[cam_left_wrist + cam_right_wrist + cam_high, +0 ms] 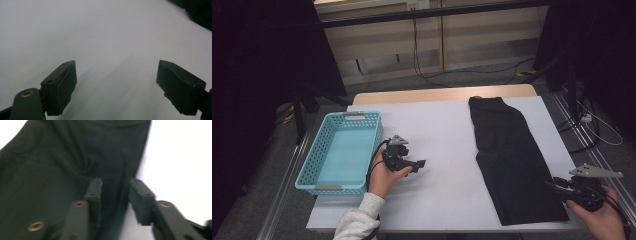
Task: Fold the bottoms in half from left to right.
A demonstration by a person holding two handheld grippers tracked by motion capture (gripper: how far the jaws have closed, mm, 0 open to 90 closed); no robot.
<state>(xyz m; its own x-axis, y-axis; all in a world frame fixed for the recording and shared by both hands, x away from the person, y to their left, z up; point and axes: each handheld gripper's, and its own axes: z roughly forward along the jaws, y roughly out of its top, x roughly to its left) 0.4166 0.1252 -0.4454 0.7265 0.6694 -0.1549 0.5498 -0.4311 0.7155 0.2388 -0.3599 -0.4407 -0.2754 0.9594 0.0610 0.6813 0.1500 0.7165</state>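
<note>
High view, nearest first: a grey-white sleeve (359,217) enters at the bottom left, and its hand carries the left gripper (421,164) low over the white table cover (437,135), pointing right toward the middle of the table. At the bottom right corner the other hand holds the right gripper (550,185) at the near right edge of a black garment (507,150), a long folded strip running from the near edge of the table to its far edge. Left of the left gripper stands a turquoise basket (312,167), just beside that hand. Beyond the table lie a grey floor, cables and pale wall panels.

Left gripper view adds what the high one cannot give: the two black pads (63,85) stand wide apart with nothing but bare white cover between them, and a dark corner of the garment (200,15) shows far off at the upper right.

Right gripper view settles the other hand: the right gripper (115,195) has its jaws partly parted, with a strip of the black garment's (62,157) edge in the gap. Its pads do not visibly press on the cloth, though the picture is blurred. White cover shows to the right of the cloth's edge, where the right-hand jaw sits.
</note>
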